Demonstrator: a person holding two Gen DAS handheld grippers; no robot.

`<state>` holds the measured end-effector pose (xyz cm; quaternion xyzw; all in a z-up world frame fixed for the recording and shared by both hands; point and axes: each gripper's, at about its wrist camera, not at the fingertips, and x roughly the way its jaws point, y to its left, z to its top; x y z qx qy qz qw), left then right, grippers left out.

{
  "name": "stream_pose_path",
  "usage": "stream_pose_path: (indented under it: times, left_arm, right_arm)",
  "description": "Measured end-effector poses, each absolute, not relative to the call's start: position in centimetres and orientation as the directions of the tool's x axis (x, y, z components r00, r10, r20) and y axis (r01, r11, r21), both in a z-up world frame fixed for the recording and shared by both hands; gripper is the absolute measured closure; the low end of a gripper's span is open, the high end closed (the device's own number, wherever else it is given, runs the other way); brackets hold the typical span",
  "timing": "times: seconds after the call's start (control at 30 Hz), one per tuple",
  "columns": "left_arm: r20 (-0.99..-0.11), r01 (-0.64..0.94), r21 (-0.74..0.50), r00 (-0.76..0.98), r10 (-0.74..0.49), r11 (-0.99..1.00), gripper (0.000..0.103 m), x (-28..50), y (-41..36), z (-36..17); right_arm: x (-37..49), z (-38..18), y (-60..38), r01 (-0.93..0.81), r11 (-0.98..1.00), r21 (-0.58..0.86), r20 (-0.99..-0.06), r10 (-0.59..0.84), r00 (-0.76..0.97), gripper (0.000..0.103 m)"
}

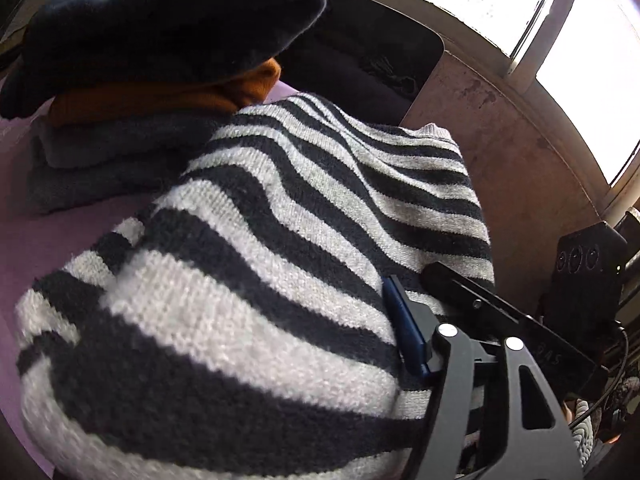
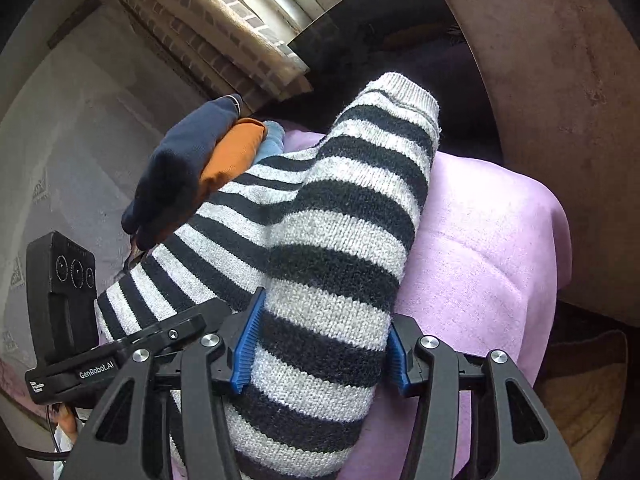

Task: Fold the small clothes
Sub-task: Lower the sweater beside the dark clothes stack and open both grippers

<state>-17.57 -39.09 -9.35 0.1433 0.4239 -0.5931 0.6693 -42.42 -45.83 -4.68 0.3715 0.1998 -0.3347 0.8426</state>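
Fuzzy striped knit sweater (image 2: 332,240) bulges between blue ribbed jaws.

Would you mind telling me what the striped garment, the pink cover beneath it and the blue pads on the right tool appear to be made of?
The grey-and-navy striped knitted sweater looks like wool or acrylic yarn: visible knit loops, fuzzy surface. The pink cloth cover seems a soft, matte fleece or brushed cotton, creasing gently. The blue ribbed pads on the right tool look like moulded rubber or plastic, given their fine ridges.
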Motion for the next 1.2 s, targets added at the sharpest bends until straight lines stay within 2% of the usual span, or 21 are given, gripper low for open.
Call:
stream_pose_path:
  times: [0.07, 0.2, 0.43, 0.57, 0.67, 0.73, 0.87, 1.0, 1.2]
  left_arm:
    - [-0.738, 0.901, -0.334, -0.066, -0.671, 0.278, 0.019, -16.7, -38.8, -10.0]
    - [-0.738, 0.892, -0.355, -0.081, -0.67, 0.282, 0.019, -15.8, -38.2, -10.0]
    - [-0.72, 0.947, -0.147, 0.095, -0.687, 0.284, 0.015, -17.1, -35.7, -7.8]
    - [-0.681, 0.944, -0.091, 0.174, -0.711, 0.318, 0.015, -16.8, -34.7, -6.2]
    - [-0.667, 0.933, -0.088, 0.205, -0.716, 0.35, 0.015, -16.1, -34.5, -5.8]
    - [-0.665, 0.932, -0.06, 0.23, -0.71, 0.358, 0.014, -16.0, -34.5, -6.0]
    - [-0.659, 0.931, 0.01, 0.281, -0.698, 0.366, 0.011, -16.8, -35.1, -6.7]
    - [-0.66, 0.934, 0.033, 0.287, -0.694, 0.355, 0.011, -17.3, -35.1, -6.9]
    - [-0.653, 0.934, 0.047, 0.296, -0.697, 0.353, 0.011, -17.7, -34.4, -6.5]
  right_arm:
    - [-42.2, -4.5, -45.7, 0.72, 0.505, 0.476, -0.594, -0.419, 0.687, 0.048]
    - [-42.1, -4.4, -45.6, 0.733, 0.495, 0.466, -0.607, -0.424, 0.672, 0.042]
    - [-42.7, -2.8, -44.2, 0.785, 0.489, 0.381, -0.64, -0.473, 0.606, 0.036]
    - [-43.3, -0.5, -42.5, 0.826, 0.489, 0.279, -0.624, -0.562, 0.543, 0.036]
    - [-43.6, 1.4, -41.1, 0.84, 0.493, 0.228, -0.587, -0.619, 0.523, 0.037]
    - [-43.4, 2.0, -40.3, 0.839, 0.501, 0.212, -0.577, -0.629, 0.521, 0.043]
    - [-41.8, 0.9, -39.2, 0.835, 0.522, 0.173, -0.616, -0.605, 0.505, 0.054]
    - [-40.7, -0.7, -38.5, 0.863, 0.498, 0.091, -0.635, -0.638, 0.435, 0.052]
    - [-41.5, 0.3, -37.2, 0.869, 0.473, 0.149, -0.645, -0.619, 0.448, 0.052]
